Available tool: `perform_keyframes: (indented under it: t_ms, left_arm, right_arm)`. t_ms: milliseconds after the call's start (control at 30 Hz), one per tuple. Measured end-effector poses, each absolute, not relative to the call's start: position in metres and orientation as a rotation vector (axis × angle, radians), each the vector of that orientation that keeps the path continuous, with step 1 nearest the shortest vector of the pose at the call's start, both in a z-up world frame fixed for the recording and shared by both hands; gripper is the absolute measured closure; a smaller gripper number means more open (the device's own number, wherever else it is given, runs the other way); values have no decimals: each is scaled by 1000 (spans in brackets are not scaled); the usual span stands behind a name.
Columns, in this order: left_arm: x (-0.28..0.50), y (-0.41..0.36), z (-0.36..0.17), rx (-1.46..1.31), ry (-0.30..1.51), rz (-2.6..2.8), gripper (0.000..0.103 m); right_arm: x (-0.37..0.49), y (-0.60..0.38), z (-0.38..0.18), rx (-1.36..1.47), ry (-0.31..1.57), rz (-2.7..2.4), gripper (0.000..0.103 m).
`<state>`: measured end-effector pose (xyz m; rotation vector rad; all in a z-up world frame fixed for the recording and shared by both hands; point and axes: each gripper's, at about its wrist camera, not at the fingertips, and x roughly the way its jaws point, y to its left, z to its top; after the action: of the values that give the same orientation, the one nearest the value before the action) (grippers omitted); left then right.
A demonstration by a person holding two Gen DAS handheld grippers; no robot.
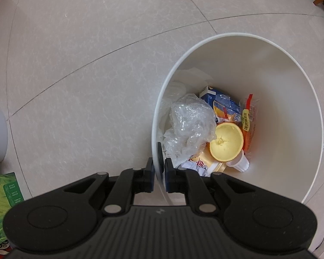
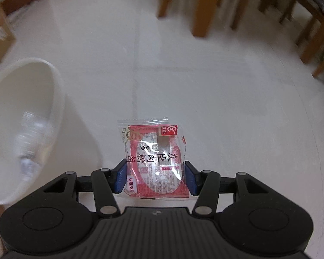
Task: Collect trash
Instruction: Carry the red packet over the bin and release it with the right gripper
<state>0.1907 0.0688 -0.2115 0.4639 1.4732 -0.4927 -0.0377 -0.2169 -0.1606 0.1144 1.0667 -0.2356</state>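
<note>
Your right gripper clamps the red snack packet; carry it left over the bin, which your left gripper pinches at the rim, then release.

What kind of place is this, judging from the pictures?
Probably a room in a home, perhaps a dining area: a pale tiled floor, wooden furniture legs like those of a table and chairs, and a white trash bin standing on the floor with household packaging inside.

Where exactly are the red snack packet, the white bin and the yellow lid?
red snack packet [image 2: 155,159]: right wrist view, middle of its printed face.
white bin [image 1: 237,35]: left wrist view, far rim.
yellow lid [image 1: 226,141]: left wrist view, hollow inside.
</note>
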Motion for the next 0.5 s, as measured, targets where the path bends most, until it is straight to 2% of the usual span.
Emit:
perform_keyframes:
  t_ms: [233, 500]
  left_arm:
    - [191, 68, -212, 467, 1476, -496, 96]
    - [193, 70, -212, 454, 1480, -496, 96]
  right_arm:
    - [-20, -153, -109, 100, 946, -60, 45]
    - [-16, -82, -120, 77, 974, 28, 45]
